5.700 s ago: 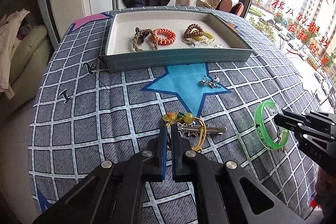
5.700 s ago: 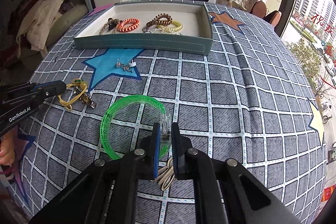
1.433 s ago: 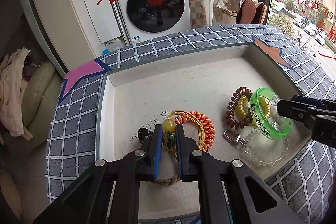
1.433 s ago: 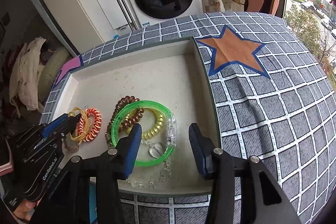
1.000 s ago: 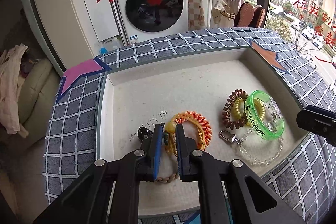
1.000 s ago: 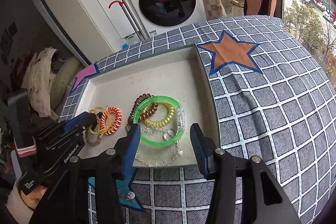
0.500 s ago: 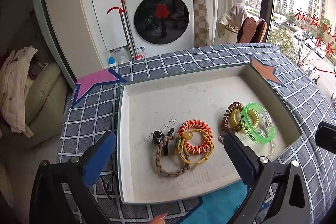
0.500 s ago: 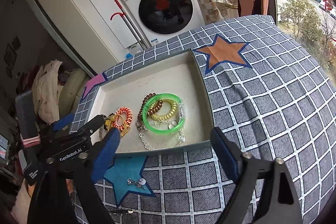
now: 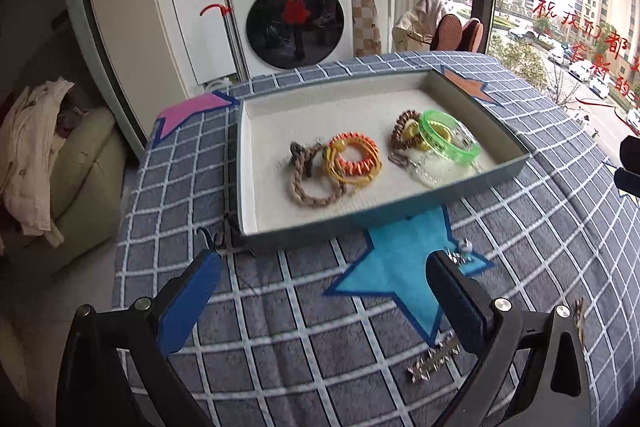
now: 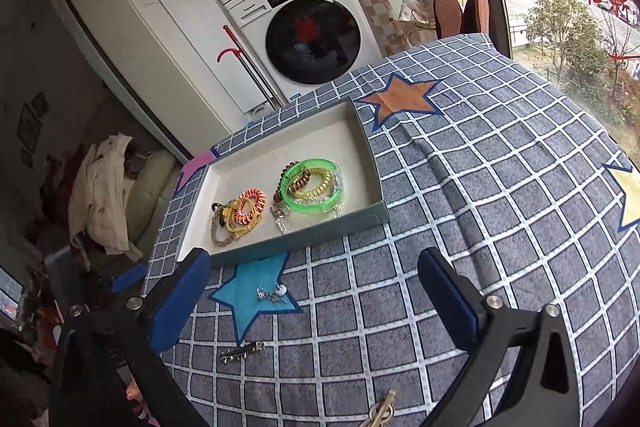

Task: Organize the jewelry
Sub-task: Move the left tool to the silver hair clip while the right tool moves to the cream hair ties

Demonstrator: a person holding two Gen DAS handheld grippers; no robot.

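A: From our left wrist, the left gripper (image 9: pixel 324 291) gapes fully, holding nothing. The tray (image 9: pixel 400 213) already keeps the green bangle (image 9: pixel 448 143) and orange coil (image 9: pixel 356 159); the silver clip (image 9: pixel 434 363) lies on the cloth just below.

B: From our right wrist, the right gripper (image 10: pixel 316 291) is equally wide and empty. The earrings (image 10: pixel 272 294) sit on the blue star (image 10: pixel 250 297), outside the tray, likely our next pick.

right gripper (image 10: pixel 314 291) wide open over cloth (image 10: pixel 500 187), tray (image 10: pixel 372 183) beyond.

Green bangle (image 9: pixel 449 141), grey checked cloth (image 9: pixel 280 307)
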